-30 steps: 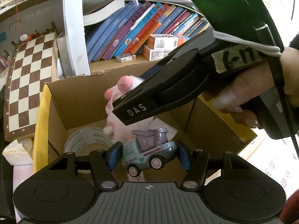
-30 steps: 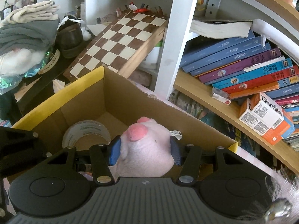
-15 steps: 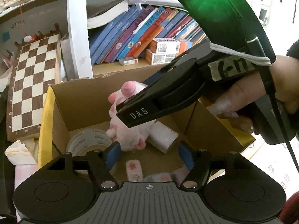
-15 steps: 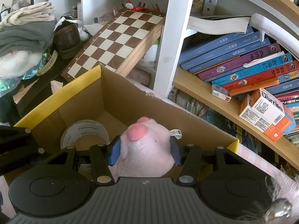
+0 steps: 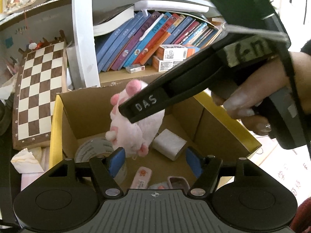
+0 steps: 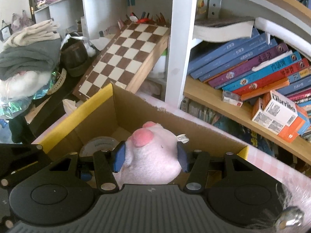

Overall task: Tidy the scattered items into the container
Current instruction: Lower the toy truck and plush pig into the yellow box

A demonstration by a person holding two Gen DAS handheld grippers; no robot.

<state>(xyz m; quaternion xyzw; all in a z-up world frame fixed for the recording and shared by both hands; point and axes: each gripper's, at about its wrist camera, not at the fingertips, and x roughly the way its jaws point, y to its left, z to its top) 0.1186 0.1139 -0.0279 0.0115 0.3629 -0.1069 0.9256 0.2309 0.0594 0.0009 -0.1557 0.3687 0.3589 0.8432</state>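
An open cardboard box (image 5: pixel 93 114) with yellow flaps is the container. My right gripper (image 6: pixel 151 158) is shut on a pink plush pig (image 6: pixel 153 157) and holds it above the box; the pig also shows in the left wrist view (image 5: pixel 136 134). My left gripper (image 5: pixel 155 162) is open and empty over the box's near side. In the box lie a tape roll (image 5: pixel 93 151), a white block (image 5: pixel 169 143), a small pink-and-white stick (image 5: pixel 141 176) and a toy truck (image 5: pixel 175 182) partly hidden under my left gripper.
A chessboard (image 5: pixel 37 95) leans left of the box. A bookshelf (image 5: pixel 155 36) with books and small cartons stands behind it. Crumpled tissue (image 5: pixel 25 159) lies at the left. Folded clothes (image 6: pixel 29 52) are piled far left in the right wrist view.
My left gripper opened and let go of the toy truck, which now lies in the box. My right gripper still holds the plush pig over the box.
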